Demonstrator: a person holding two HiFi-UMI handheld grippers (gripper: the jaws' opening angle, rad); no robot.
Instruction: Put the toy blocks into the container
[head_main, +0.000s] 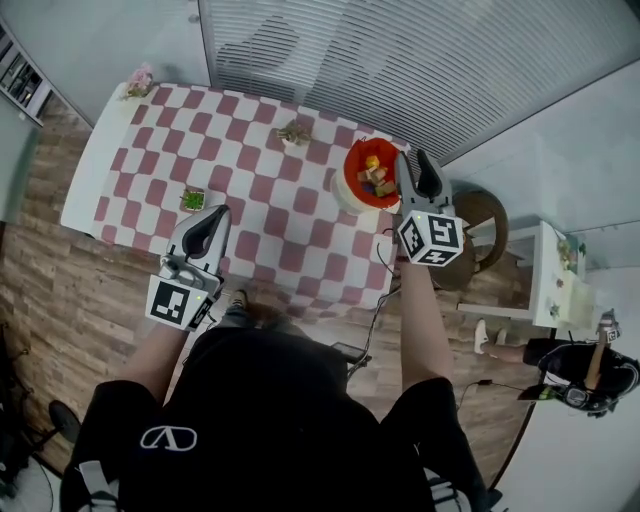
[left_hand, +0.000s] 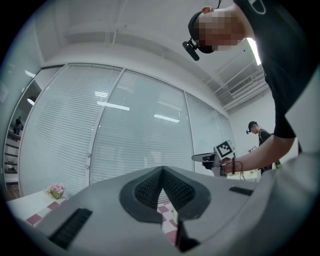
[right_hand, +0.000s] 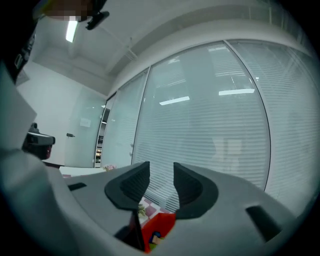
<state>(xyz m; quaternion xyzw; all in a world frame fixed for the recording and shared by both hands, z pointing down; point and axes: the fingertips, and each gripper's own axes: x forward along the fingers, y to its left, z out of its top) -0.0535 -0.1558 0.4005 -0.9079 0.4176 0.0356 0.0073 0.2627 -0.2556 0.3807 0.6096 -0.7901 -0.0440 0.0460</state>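
Blocks lie piled in the red container at the table's right edge. Right gripper is just beside it, fingers slightly apart, empty. Left gripper is well apart, fingers closed, empty. Drop step appears done. Next: check the table for strays.

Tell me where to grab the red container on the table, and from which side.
Take the container by its rim, probably from above. It stands upright with its mouth facing up, and its body looks too wide for the jaws to span. Put one jaw inside the wall and one outside, on the side nearest the right hand-held gripper, and keep clear of the blocks piled inside.
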